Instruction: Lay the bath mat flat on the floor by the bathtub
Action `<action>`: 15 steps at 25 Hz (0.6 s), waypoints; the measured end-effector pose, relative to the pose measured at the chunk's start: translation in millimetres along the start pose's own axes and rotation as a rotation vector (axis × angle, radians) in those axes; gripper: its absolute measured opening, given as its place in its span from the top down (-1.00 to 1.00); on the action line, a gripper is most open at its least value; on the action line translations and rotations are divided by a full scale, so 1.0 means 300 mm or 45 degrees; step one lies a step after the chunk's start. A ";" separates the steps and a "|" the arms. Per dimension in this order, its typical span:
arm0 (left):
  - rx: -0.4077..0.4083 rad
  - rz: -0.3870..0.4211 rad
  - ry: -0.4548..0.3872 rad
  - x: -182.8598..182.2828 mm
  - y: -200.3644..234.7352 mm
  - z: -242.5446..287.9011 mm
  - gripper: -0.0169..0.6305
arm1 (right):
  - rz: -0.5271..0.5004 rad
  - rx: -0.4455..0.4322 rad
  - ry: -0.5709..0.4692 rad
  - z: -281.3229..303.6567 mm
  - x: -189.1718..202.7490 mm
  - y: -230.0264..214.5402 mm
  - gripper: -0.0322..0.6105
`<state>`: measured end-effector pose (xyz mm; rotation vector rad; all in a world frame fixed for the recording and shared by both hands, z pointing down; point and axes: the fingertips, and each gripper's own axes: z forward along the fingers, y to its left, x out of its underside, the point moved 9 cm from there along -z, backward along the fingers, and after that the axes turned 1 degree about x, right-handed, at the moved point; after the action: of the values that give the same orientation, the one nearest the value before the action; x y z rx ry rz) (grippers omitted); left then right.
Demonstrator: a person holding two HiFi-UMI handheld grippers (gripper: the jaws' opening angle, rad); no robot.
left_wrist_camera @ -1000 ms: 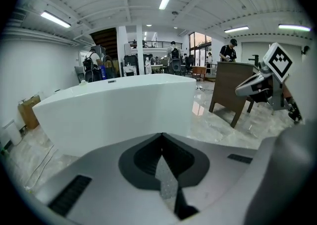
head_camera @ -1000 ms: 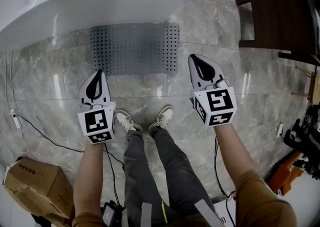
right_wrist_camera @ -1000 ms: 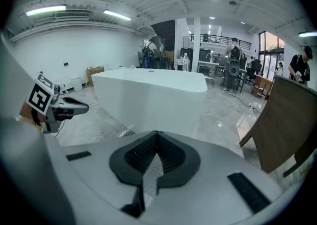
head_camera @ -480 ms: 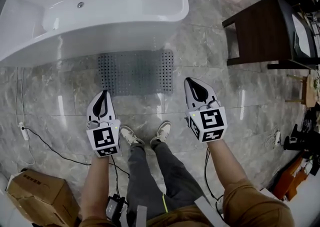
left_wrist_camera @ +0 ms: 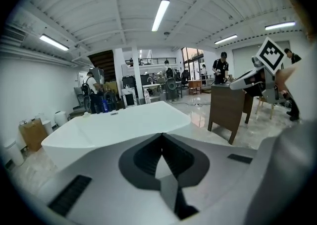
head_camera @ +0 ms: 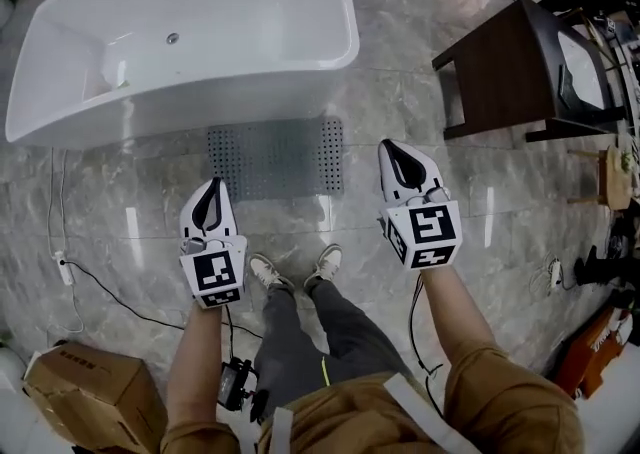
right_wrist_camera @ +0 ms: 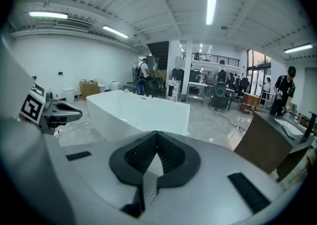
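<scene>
The grey bath mat (head_camera: 275, 157) lies flat on the marble floor (head_camera: 400, 107), right beside the white bathtub (head_camera: 200, 42). The left gripper (head_camera: 211, 187) and right gripper (head_camera: 393, 150) are both closed and empty, held above the mat's near corners. A dark wooden stand (head_camera: 510, 72), a cardboard box (head_camera: 95, 397) and a cable (head_camera: 100, 297) lie well apart from the mat.

Bare forearms extend side by side, the left gripper (head_camera: 212, 187) and the right gripper (head_camera: 390, 150) angled forward and slightly down, both with jaws pressed together, holding nothing.
</scene>
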<state>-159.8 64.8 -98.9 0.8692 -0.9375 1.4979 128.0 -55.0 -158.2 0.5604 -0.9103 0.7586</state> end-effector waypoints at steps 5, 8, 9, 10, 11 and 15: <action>0.022 0.025 -0.084 -0.149 -0.036 -0.082 0.93 | -0.037 -0.021 -0.089 -0.090 -0.134 0.017 0.89; 0.023 0.010 -0.118 -0.213 -0.041 -0.146 0.93 | -0.043 -0.043 -0.114 -0.174 -0.176 0.056 0.89; 0.017 0.004 -0.133 -0.236 -0.033 -0.163 0.93 | -0.053 -0.054 -0.126 -0.195 -0.193 0.071 0.89; 0.010 0.003 -0.150 -0.259 -0.022 -0.183 0.93 | -0.062 -0.065 -0.138 -0.215 -0.210 0.088 0.89; 0.003 0.007 -0.169 -0.282 -0.010 -0.205 0.93 | -0.067 -0.075 -0.153 -0.234 -0.227 0.104 0.89; -0.011 0.028 -0.238 -0.363 0.031 -0.307 0.93 | -0.056 -0.084 -0.210 -0.324 -0.293 0.152 0.89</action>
<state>-158.8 103.3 -236.6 1.0090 -1.0920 1.4477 105.4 12.5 -277.4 0.5891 -1.0681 0.6469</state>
